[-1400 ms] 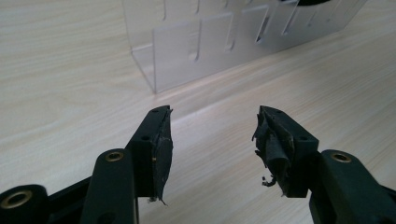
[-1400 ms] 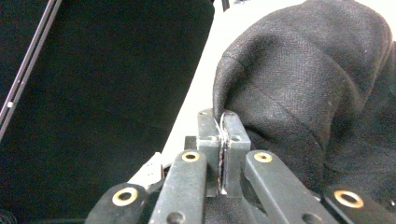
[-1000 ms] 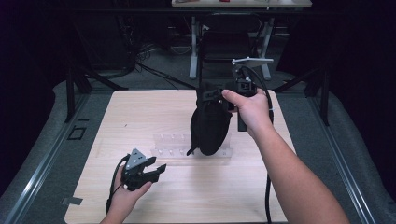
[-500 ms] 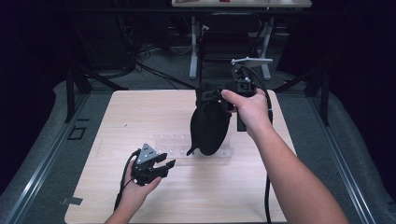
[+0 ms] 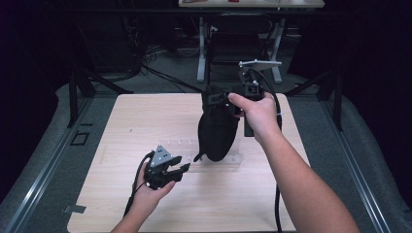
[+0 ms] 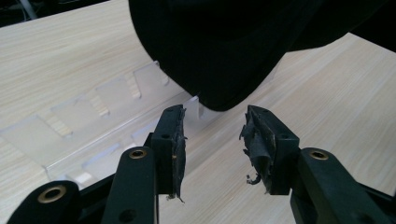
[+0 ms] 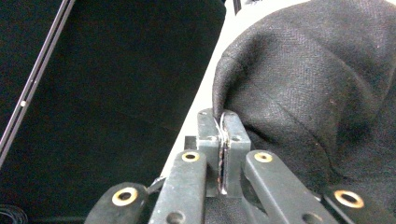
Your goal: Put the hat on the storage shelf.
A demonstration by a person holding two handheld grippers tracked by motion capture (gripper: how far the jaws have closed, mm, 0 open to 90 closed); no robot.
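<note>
1. Right gripper (image 5: 228, 99), at about 1 o'clock on the table (image 5: 121, 121): jaws pressed together, pinching the top edge of a black cloth bag (image 5: 217, 133); fabric caught between the pads in the right gripper view (image 7: 223, 122).
2. Bag hanging from that pinch above the table's middle, long axis roughly vertical, rounded bottom low over a clear plastic tray (image 5: 184, 145); touching the tray or just above it — cannot tell.
3. Left gripper (image 5: 180, 168), at about 7 o'clock on the table: jaws spread, nothing between the worn pads (image 6: 175, 140).
4. Key relation: bag's lower end lying at about 1 o'clock from the left gripper, near, dead ahead and above the open jaws in the left gripper view (image 6: 219, 56).
5. Left hand (image 5: 150, 187) clearly the nearer free one to that lower end.
6. Likely next, as a judgement: short forward and upward reach to take the hanging bottom.
</note>
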